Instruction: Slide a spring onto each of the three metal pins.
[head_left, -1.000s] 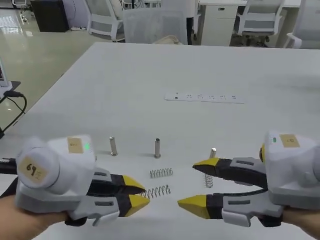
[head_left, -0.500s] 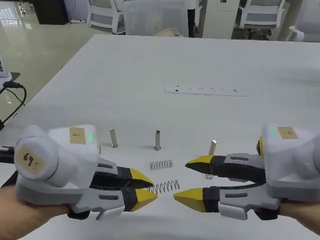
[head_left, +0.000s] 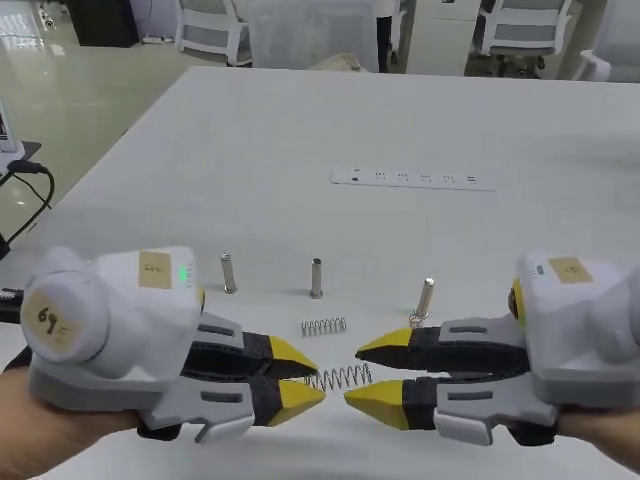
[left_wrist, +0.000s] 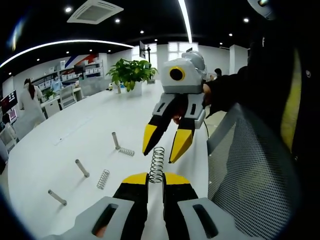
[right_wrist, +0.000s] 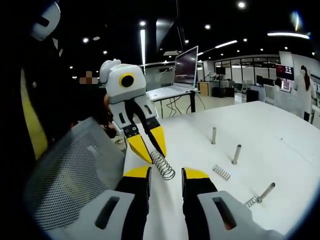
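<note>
While the left gripper (head_left: 318, 382) pinches the spring (head_left: 343, 377) level, the right gripper (head_left: 353, 375) gapes around its three-o'clock end. Likely a handover.

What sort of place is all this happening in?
Most likely an open-plan office: a long white table carrying a power strip, office chairs behind it, a potted plant and an open laptop.

My left tongs (head_left: 317, 382) are white with black, yellow-tipped jaws. My right tongs (head_left: 353, 376) match; each carries tan stickers (head_left: 153, 268).
</note>
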